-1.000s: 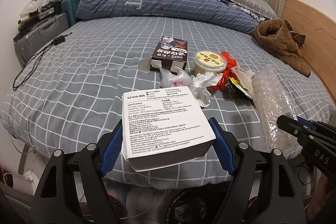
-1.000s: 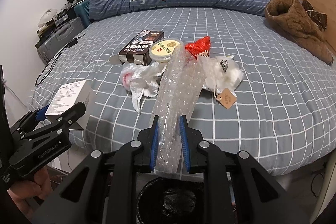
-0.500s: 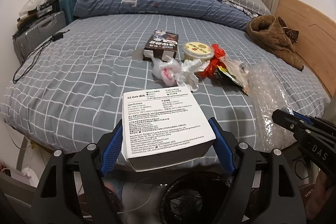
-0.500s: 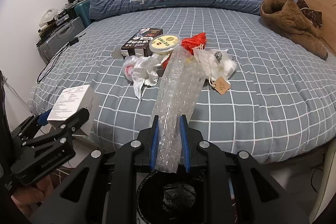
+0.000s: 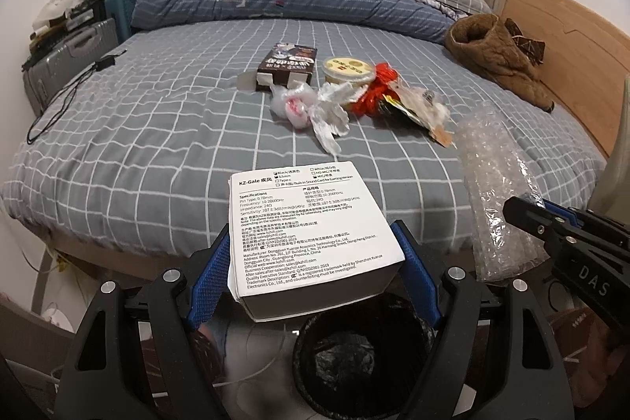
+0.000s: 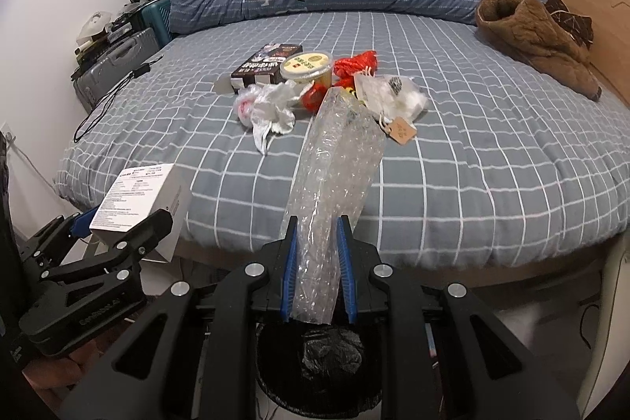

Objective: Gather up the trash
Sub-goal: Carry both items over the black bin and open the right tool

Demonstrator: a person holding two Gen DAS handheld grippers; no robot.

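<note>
Now both grippers are drawing back off the bed's (image 5: 157,152) near edge, the left gripper (image 5: 311,274) clamping wide on the white box (image 5: 307,223), the right gripper (image 6: 317,258) pinching narrowly the bubble wrap (image 6: 334,164), both arriving above the black bin (image 6: 319,361), ready for dropping.

My two fisheye views are evenly lit by soft indoor light, sharp throughout, bowed and black-vignetted at the edges.

White box (image 5: 311,227), bubble wrap (image 6: 330,184) above bin (image 6: 319,361)
</note>
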